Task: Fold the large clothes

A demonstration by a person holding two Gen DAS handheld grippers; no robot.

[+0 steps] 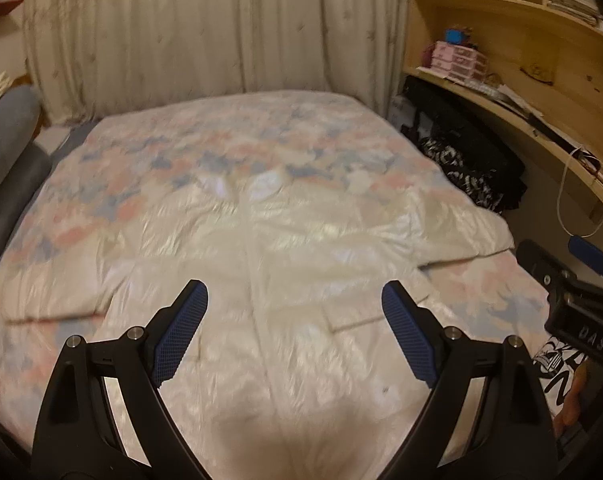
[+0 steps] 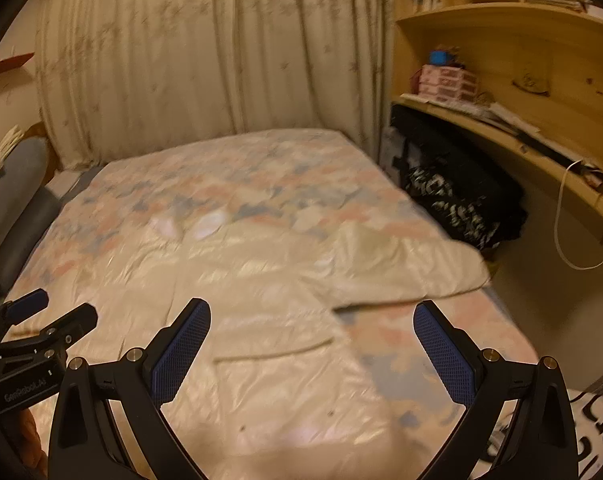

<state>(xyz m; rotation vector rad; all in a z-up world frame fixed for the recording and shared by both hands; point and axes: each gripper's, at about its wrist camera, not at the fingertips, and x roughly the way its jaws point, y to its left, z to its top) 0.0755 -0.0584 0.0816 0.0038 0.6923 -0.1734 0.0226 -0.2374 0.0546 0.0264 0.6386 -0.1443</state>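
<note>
A large cream, shiny jacket (image 1: 261,264) lies spread flat on the bed, front up, sleeves out to both sides; it also shows in the right wrist view (image 2: 261,280). Its right sleeve (image 2: 413,268) reaches the bed's right edge. My left gripper (image 1: 295,292) is open and empty, held above the jacket's lower middle. My right gripper (image 2: 311,312) is open and empty, above the jacket's lower right part. Each gripper appears at the edge of the other's view: the right one (image 1: 581,280), the left one (image 2: 41,320).
The bed has a floral quilt (image 1: 221,148) in pink and blue. A curtain (image 1: 205,28) hangs behind it. A wooden shelf unit (image 1: 521,60) with boxes, papers and a white cord stands right. Black printed cloth (image 1: 469,168) lies below it. Grey cushions (image 1: 5,152) sit left.
</note>
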